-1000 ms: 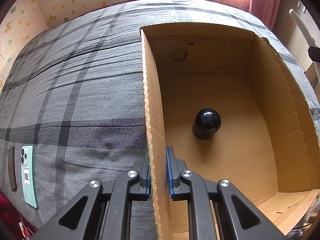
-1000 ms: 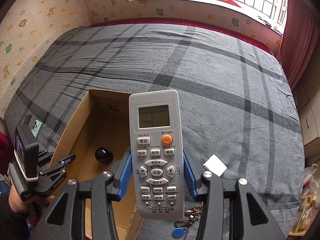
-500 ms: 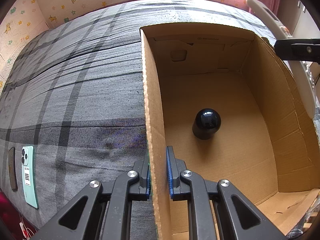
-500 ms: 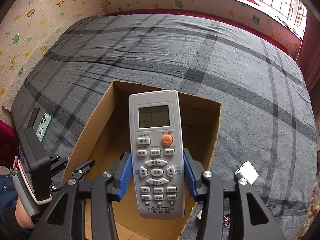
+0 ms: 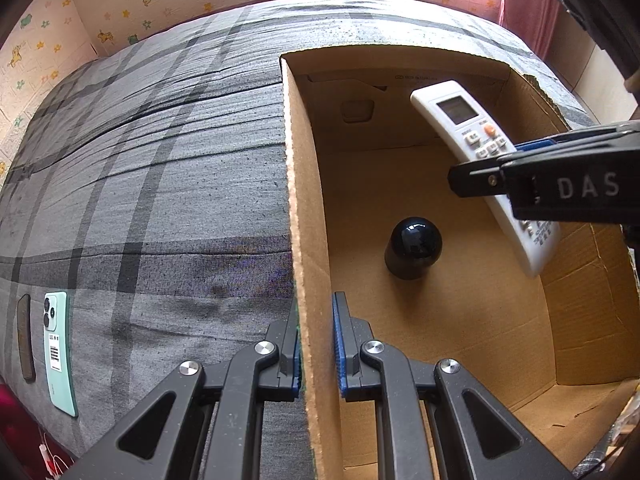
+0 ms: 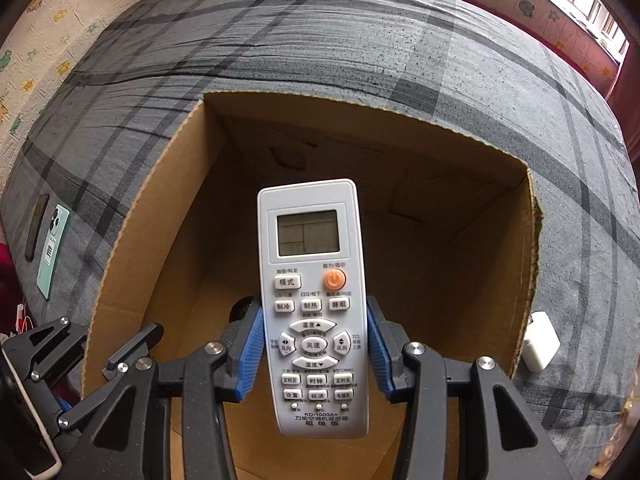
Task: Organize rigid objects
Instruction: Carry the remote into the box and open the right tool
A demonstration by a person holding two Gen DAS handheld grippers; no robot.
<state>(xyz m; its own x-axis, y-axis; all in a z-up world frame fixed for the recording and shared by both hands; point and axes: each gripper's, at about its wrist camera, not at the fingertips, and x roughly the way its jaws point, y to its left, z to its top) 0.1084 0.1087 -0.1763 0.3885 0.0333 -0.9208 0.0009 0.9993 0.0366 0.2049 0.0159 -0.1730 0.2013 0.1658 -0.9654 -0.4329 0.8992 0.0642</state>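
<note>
We see the left hand-held gripper pinched tight on the near left wall of the cardboard box, one blue pad on each face of the wall. The right hand-held gripper is clamped on the white remote control, its blue pads pressing the two long edges at about the middle of the keypad. The remote hangs inside the box opening, above the box floor, near the right wall. Its long axis runs along the gripper's fingers, display end pointing away from the gripper and down toward the far wall, buttons facing the camera. A black dome-topped object stands on the box floor. The box sits on a grey plaid bed; a mint-green phone lies on the bed left of the box.
</note>
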